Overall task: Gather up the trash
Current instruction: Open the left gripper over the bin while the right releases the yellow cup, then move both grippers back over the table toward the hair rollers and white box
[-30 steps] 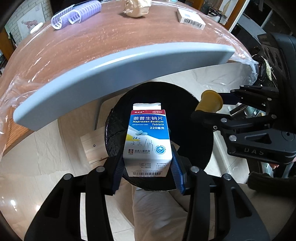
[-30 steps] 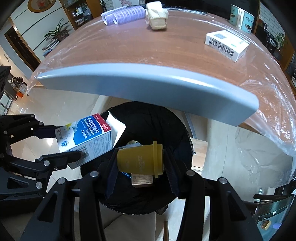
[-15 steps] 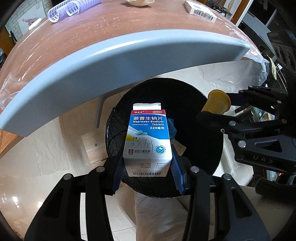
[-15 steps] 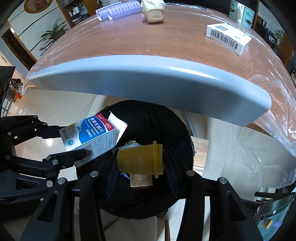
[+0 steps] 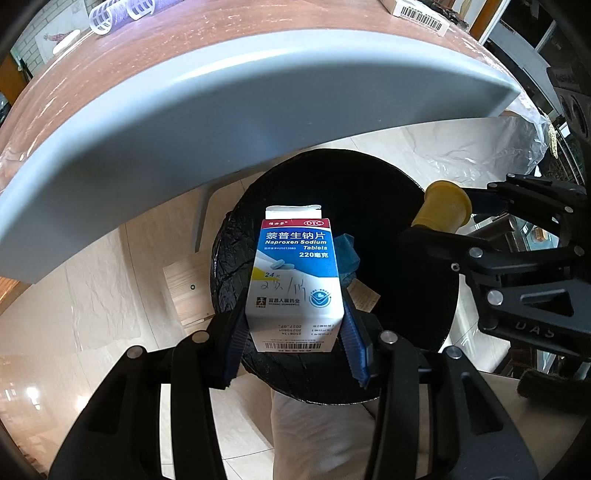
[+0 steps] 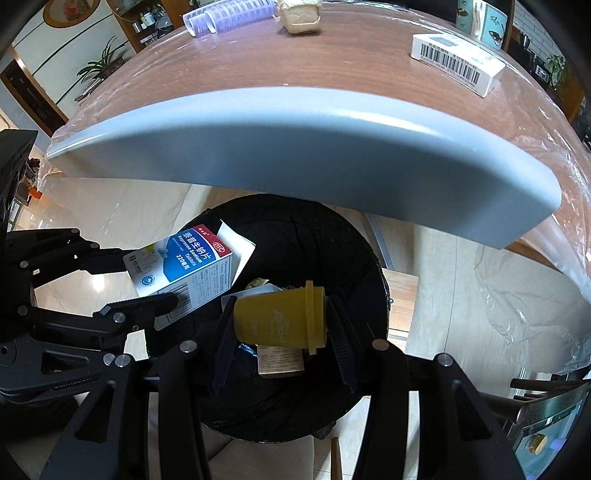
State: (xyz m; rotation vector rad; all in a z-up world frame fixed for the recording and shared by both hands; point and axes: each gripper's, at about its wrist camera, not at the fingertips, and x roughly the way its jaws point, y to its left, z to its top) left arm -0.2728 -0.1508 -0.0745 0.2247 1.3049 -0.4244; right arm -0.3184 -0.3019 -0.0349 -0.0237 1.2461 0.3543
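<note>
Black liner plastic rings the open mouth of the trash bin (image 5: 332,369), which stands on the floor below the tabletop's grey front edge, and both grippers hang over it with their loads. The step in hand looks like the drop: each piece should be let go only while it sits squarely above the dark opening, clear of the rim and of the table edge above. The left gripper (image 5: 293,332) pinches the medicine box (image 5: 295,277) by its two narrow sides, blue pads pressed flat against the card near its lower end, the box upright with its opened flap pointing into the bin. Seen from the right wrist, this box hangs over the bin's left rim, so a slight carry toward the middle would probably make the fall safer. The right gripper (image 6: 282,321) clamps the yellow cup (image 6: 280,317), which lies on its side between the fingers, flanged rim to the right, directly over paper scraps already in the bin. It seems well placed, and spreading the fingers fully should be enough. Opening the two in turn may keep the pieces from knocking each other aside. On the tabletop remain a barcoded white box (image 6: 458,62) near the right edge, and a crumpled beige wad (image 6: 299,13) and a purple coil (image 6: 229,14) at the far edge.
</note>
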